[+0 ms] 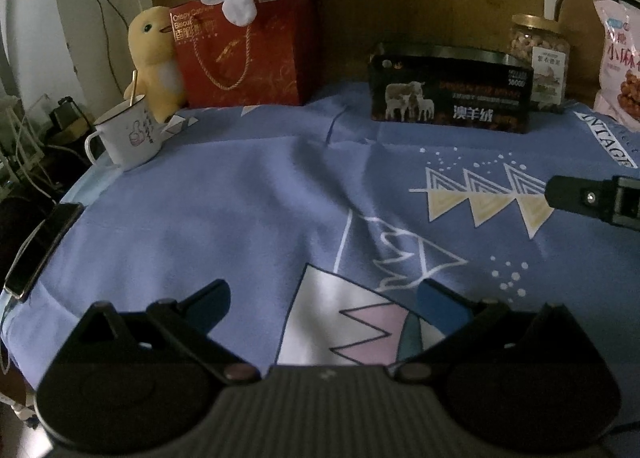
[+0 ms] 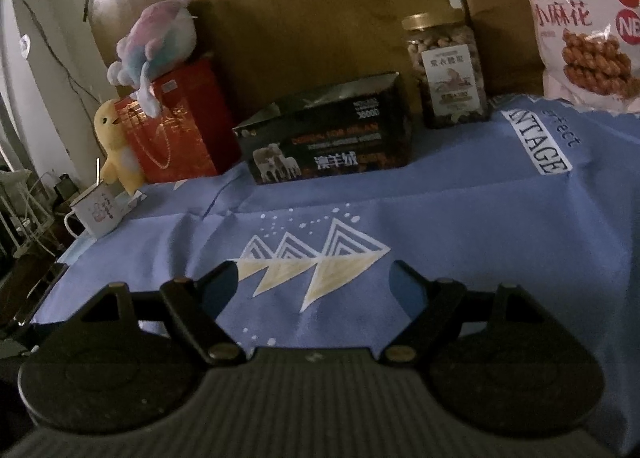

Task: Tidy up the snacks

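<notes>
Evidently nothing is picked yet: the left gripper (image 1: pixel 322 294) and right gripper (image 2: pixel 314 272) hang wide open and empty over the blue printed cloth (image 1: pixel 240 197). Far right stand the clear nut-filled jar (image 2: pixel 448 69) and the pink twist-snack bag (image 2: pixel 580 25); a reach there seems next.

Both wrist views sit low over the blue-clothed surface (image 1: pixel 240 217), looking forward toward the back wall. The left view faces the left-centre; the right view looks from further right. Both share the dark box (image 1: pixel 450 97), nut jar (image 2: pixel 446 69) and red gift bag (image 1: pixel 244 49).
</notes>
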`<state>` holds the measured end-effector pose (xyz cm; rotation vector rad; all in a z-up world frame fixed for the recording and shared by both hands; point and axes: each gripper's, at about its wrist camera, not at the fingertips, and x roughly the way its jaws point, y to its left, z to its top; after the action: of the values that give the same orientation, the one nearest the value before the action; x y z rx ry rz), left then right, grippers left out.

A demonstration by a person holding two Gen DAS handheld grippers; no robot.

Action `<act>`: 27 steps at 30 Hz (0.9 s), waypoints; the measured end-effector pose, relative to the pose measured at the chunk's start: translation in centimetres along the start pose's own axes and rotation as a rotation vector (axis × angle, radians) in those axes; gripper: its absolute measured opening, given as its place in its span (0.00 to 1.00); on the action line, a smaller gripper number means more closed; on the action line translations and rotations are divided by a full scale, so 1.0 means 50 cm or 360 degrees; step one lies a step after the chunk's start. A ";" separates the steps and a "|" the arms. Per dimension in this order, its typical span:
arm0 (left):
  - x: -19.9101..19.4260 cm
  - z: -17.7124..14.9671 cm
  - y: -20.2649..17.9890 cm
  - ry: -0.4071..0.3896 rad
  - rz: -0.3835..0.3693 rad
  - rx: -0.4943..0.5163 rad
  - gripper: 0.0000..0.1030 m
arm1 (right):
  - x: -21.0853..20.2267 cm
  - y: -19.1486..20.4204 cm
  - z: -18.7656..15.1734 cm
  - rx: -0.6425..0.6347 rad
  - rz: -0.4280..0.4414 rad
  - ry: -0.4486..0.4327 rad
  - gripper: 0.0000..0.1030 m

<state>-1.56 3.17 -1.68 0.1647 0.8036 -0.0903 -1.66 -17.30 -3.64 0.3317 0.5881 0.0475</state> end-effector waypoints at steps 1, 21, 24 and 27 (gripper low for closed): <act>-0.002 -0.001 0.001 -0.0009 -0.0005 0.0002 1.00 | 0.000 0.002 0.000 -0.0009 0.0004 -0.0004 0.82; -0.009 -0.008 -0.001 -0.0029 -0.0031 0.0022 1.00 | -0.002 0.010 -0.007 -0.0035 -0.0003 -0.0003 0.82; -0.007 -0.008 0.001 -0.0026 -0.0033 0.0018 1.00 | -0.001 0.009 -0.006 -0.0032 -0.0011 -0.0005 0.82; -0.004 -0.008 0.003 -0.0022 -0.0035 0.0011 1.00 | 0.002 0.010 -0.006 -0.0032 -0.0008 -0.0004 0.82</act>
<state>-1.97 3.42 -1.79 0.1618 0.7913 -0.1148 -1.73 -16.75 -3.76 0.3107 0.5854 0.0479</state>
